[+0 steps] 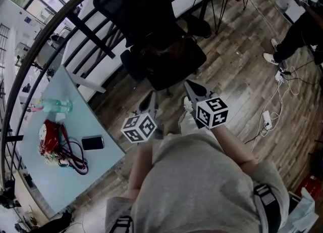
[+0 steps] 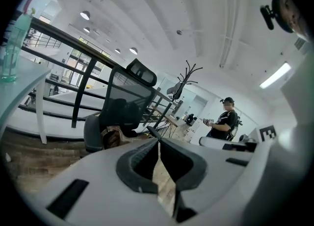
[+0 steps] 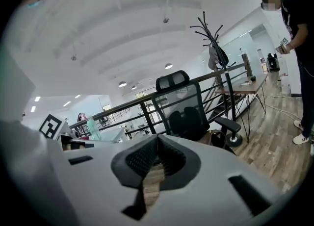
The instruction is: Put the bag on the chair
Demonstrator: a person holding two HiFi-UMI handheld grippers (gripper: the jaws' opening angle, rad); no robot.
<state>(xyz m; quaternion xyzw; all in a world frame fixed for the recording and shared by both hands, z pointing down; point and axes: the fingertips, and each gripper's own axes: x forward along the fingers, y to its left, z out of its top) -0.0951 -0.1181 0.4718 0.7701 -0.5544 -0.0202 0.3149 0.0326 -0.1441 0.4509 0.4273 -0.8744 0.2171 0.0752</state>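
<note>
Left gripper: my left gripper [image 1: 152, 98] has its jaws together with nothing between them [image 2: 158, 142]; it is clear of the chair's front edge.
Right gripper: my right gripper [image 1: 191, 88] is closed and empty too [image 3: 157, 139], just beside the left one and pointing at the chair.
Bag: the brown bag [image 1: 171, 57] lies on the seat of the chair, filling most of it up to the front edge, apart from both grippers [image 2: 112, 137] [image 3: 217, 138].
Chair: black office chair [image 1: 133, 9] on the wooden floor, backrest towards the railing.
Table: pale blue tabletop [image 1: 98, 121] at my left; a clear bottle [image 1: 56, 106] near its far edge, a dark phone [image 1: 92, 142] near the edge nearest the chair.
</note>
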